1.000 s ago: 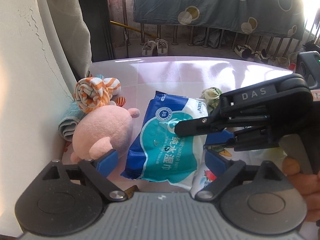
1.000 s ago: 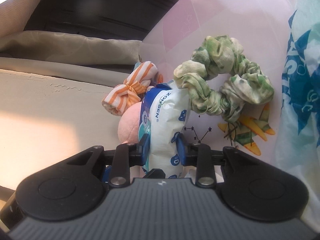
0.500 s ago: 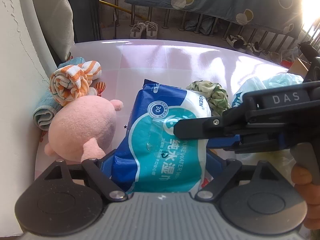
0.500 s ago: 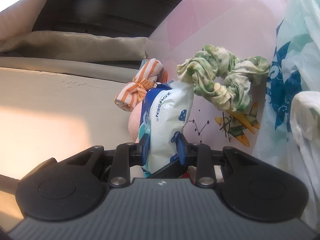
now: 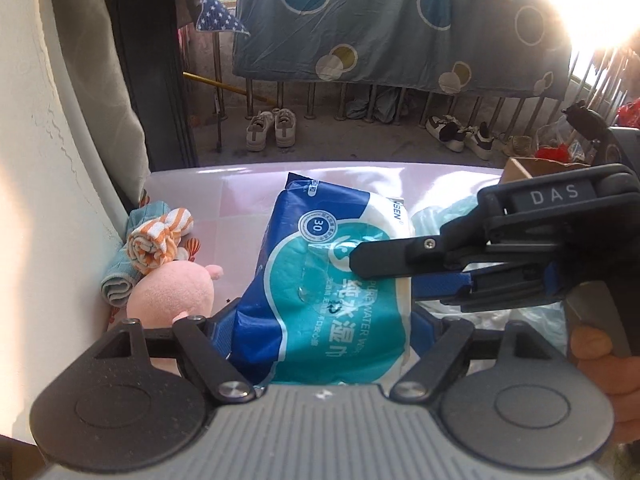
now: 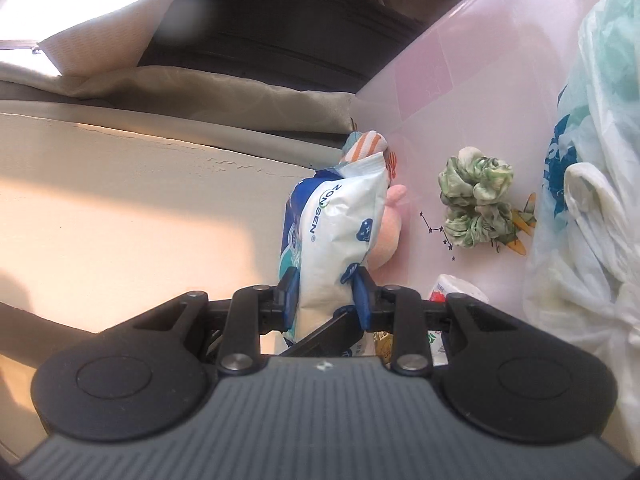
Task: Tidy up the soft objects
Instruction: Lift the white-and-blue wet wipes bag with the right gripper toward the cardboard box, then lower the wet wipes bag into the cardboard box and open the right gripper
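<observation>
A blue and white wet wipes pack (image 5: 328, 272) hangs above the pink table (image 5: 232, 196), gripped from two sides. My left gripper (image 5: 324, 320) has the pack's near end between its blue pads; its jaws are closing and both pads touch the pack's sides. My right gripper (image 5: 400, 276) comes in from the right, and a person's hand holds it. In the right wrist view, the right gripper (image 6: 326, 296) is shut on the pack (image 6: 340, 224), which stands on edge between the pads. A pink plush toy (image 5: 172, 292) lies on the table to the left.
An orange striped rolled towel (image 5: 156, 240) and a teal cloth (image 5: 116, 280) sit against the wall at the left. A green scrunchie (image 6: 476, 204), a small tissue packet (image 6: 452, 292) and a plastic bag (image 6: 592, 200) lie at the right. Beyond the table, shoes and a hanging sheet.
Both grippers have risen and the wipes pack has come up off the table with them. The left jaws have narrowed onto the pack. The scrunchie stays on the table below.
</observation>
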`<state>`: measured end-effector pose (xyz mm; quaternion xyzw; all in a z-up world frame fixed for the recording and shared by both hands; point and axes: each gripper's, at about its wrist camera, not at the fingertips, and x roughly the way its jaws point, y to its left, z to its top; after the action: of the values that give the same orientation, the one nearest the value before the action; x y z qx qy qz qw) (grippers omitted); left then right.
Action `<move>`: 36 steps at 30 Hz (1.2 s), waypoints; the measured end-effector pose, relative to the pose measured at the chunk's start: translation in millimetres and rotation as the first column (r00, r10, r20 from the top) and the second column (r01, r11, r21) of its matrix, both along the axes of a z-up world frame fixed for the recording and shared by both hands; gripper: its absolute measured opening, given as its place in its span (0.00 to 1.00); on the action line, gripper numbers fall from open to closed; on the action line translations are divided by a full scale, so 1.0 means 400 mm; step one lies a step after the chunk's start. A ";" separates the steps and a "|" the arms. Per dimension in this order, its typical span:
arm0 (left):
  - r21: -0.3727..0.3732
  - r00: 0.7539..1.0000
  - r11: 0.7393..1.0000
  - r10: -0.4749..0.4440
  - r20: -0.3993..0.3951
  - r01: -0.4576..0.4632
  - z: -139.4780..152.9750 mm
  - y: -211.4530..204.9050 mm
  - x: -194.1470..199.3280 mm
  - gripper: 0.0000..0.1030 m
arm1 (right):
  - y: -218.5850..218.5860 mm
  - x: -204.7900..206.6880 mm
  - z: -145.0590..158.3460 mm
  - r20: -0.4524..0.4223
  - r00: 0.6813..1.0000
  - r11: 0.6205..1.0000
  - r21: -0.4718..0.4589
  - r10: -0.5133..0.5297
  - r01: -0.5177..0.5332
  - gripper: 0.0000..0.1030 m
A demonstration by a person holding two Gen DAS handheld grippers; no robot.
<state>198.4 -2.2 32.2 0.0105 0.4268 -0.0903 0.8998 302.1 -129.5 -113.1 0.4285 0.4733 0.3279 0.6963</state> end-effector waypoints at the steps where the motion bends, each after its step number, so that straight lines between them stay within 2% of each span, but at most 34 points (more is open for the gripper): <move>1: -0.003 1.000 1.000 -0.020 0.018 0.020 0.022 -0.029 -0.011 0.79 | -0.030 -0.017 0.023 0.019 1.000 1.000 0.006 -0.013 0.013 0.27; 6: -0.038 0.987 0.988 -0.144 0.076 0.147 0.099 -0.214 -0.052 0.80 | -0.237 -0.120 0.116 0.100 0.990 0.995 0.018 -0.101 0.100 0.27; 9: -0.082 0.970 0.969 -0.229 0.078 0.235 0.116 -0.334 -0.061 0.80 | -0.374 -0.179 0.151 0.131 0.978 0.987 0.005 -0.160 0.160 0.27; 15: -0.195 0.923 0.903 -0.385 0.030 0.383 0.082 -0.534 -0.064 0.81 | -0.663 -0.296 0.162 0.138 0.957 0.964 -0.034 -0.256 0.263 0.27; 18: -0.221 0.906 0.884 -0.422 -0.002 0.412 0.047 -0.587 -0.053 0.82 | -0.752 -0.316 0.139 0.137 0.950 0.948 -0.115 -0.281 0.297 0.27; 21: -0.188 0.913 0.897 -0.407 -0.004 0.399 0.024 -0.590 -0.042 0.82 | -0.840 -0.308 0.095 0.098 0.950 0.937 -0.166 -0.295 0.308 0.27; 24: -0.161 0.932 0.921 -0.363 -0.015 0.356 0.011 -0.558 -0.028 0.82 | -0.870 -0.264 0.042 0.055 0.968 0.939 -0.234 -0.245 0.251 0.27; 27: -0.136 0.951 0.943 -0.309 -0.023 0.304 0.001 -0.501 -0.016 0.82 | -0.845 -0.200 -0.003 0.025 0.988 0.957 -0.247 -0.153 0.154 0.25; 30: -0.121 0.967 0.962 -0.253 -0.040 0.247 -0.003 -0.446 0.001 0.82 | -0.800 -0.140 -0.026 0.020 0.994 0.925 -0.366 -0.104 0.104 0.25; 33: -0.105 0.976 0.973 -0.213 -0.041 0.208 -0.001 -0.388 -0.006 0.82 | -0.789 -0.110 -0.053 -0.026 0.991 0.900 -0.422 -0.132 0.109 0.25; 36: -0.102 0.981 0.978 -0.188 -0.038 0.183 0.000 -0.343 -0.019 0.82 | -0.796 -0.119 -0.048 -0.014 0.985 0.902 -0.403 -0.172 0.152 0.26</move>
<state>190.7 -139.3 32.2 0.0040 0.4403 -0.1949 0.8764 254.5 -447.9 -132.2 0.3226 0.5100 0.1546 0.7822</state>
